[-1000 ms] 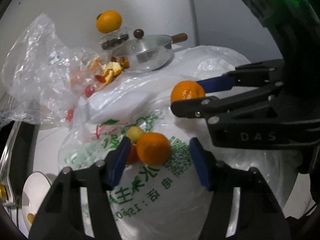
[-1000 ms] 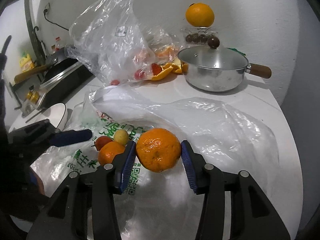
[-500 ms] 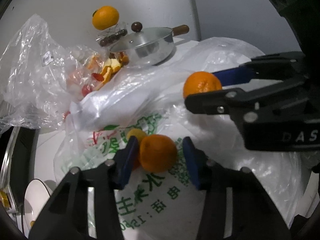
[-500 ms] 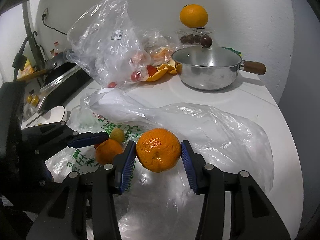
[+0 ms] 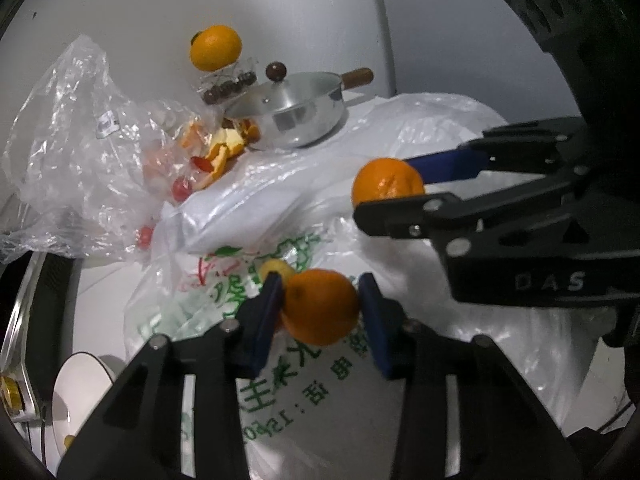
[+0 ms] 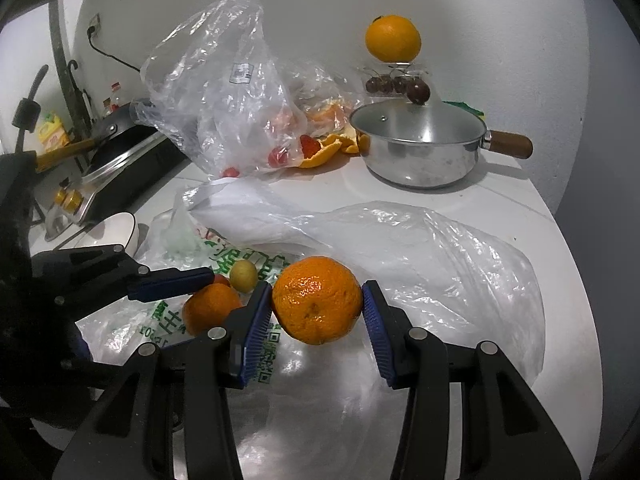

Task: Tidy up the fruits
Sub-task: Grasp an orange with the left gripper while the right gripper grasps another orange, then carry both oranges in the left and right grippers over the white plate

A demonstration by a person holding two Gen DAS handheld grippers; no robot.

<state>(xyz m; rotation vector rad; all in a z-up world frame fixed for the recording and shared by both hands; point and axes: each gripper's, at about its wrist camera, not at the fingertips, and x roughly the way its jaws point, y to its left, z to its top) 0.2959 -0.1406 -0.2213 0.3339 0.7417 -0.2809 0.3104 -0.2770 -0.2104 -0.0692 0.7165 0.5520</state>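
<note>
The left claw (image 5: 320,312) has just closed its jaws, and its blue pads now press on both sides of a small orange (image 5: 320,306) that lay on the printed plastic bag (image 5: 280,392) near the front edge of the counter (image 6: 460,200). Earlier this claw stood wide around the fruit without touching it; now it is clenched on it, though whether the fruit has left the bag I cannot tell. A little yellow fruit (image 6: 244,274) and something red sit just beside it, by the left pad.

The right claw (image 6: 316,304) is unchanged: it grips a larger orange (image 6: 317,300) clear of the clear plastic bag (image 6: 440,256), to the right of the left claw.

With each claw now loaded, both fruits look ready to be carried off together. Where they belong is not obvious; a third orange (image 6: 393,38) sits on a clear box of dark fruit (image 6: 390,84) at the counter's back edge, behind the lidded saucepan (image 6: 420,148), which may be the collecting place.
</note>
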